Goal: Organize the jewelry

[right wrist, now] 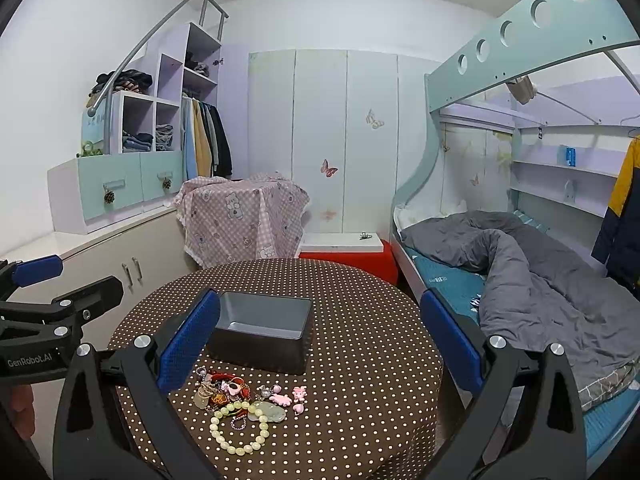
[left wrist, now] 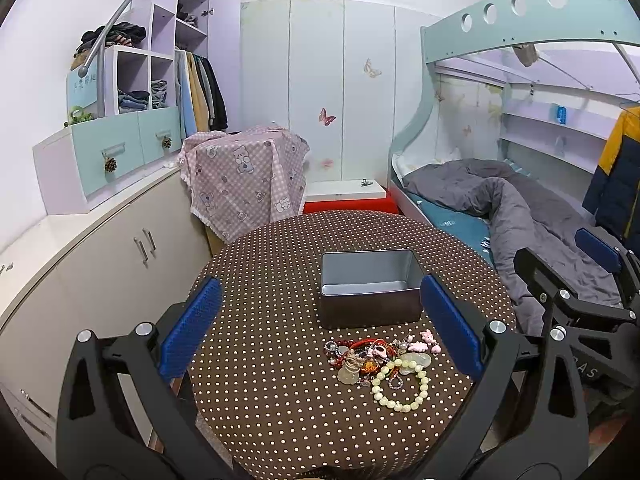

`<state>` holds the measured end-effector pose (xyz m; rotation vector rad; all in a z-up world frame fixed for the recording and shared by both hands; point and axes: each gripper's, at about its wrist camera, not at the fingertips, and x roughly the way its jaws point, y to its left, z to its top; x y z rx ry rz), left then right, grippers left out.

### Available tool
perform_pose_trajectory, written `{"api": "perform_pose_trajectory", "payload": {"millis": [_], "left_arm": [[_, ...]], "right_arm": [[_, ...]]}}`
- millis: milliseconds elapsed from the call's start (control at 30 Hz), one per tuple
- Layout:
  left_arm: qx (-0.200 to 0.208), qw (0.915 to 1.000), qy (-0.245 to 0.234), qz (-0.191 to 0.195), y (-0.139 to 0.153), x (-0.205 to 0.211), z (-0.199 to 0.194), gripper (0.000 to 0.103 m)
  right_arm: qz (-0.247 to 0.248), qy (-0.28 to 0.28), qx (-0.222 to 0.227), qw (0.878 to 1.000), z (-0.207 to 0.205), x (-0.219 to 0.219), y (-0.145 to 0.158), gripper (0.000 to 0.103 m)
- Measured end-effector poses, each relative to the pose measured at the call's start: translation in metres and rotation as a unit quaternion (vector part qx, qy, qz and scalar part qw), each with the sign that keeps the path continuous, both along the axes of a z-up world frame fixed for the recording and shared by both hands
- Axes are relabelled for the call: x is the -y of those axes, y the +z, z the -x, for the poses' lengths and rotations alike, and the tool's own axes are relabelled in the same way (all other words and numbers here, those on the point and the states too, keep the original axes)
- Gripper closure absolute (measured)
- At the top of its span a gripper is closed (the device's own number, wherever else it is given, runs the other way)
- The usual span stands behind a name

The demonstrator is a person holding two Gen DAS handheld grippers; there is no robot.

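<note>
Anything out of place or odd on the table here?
The jewelry lies in one tangled heap on the dotted tablecloth, just in front of the metal box, which looks empty. Nothing seems spilled or damaged.

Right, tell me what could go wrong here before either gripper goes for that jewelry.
1. The jewelry pile looks tangled: red cords and charms overlap the pale bead bracelet, so lifting one piece may drag others along.
2. The small pink charms lie flat on the dotted tablecloth; wide pads could pinch the cloth instead.
3. The metal tin sits right behind the pile, and the left gripper or right gripper, both open, might nudge it.
</note>
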<state>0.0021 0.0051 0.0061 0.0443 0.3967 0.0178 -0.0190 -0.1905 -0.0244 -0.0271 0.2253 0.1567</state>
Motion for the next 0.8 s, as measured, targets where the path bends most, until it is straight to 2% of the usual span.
{"api": "perform_pose_trajectory", "payload": {"millis": [267,333,400,533,800], "left_arm": [[0.007,0.9999,0.002,-0.014,-0.0005,0.0000,0.0014,0.006],[0.000,1.0000,0.002,-0.003,-0.0012,-0.0008,0.0005,0.006],[0.015,0.9996,0.003,-0.023,0.0005,0.0004,0.0037,0.006],[0.013,0.9988,0.003,-0.046,0.0011,0.0028,0.0055,0.006],[-0.001,0.9997,0.005,-0.024,-0.0017,-0.0006,0.0057,0.006]], "right_arm": [[0.000,0.002,0.001,1.000,0.0015,0.0006,0.0009,0.007],[-0.001,0.002,0.002,1.000,0.0022,0.0012,0.0011,0.007],[-0.001,0.002,0.002,1.000,0.0017,0.0009,0.0011,0.007],[-0.001,0.001,0.000,1.000,0.0021,0.0008,0.0011,0.007],[-0.001,0.000,-0.004,1.000,0.0034,0.0016,0.0003,0.007]]}}
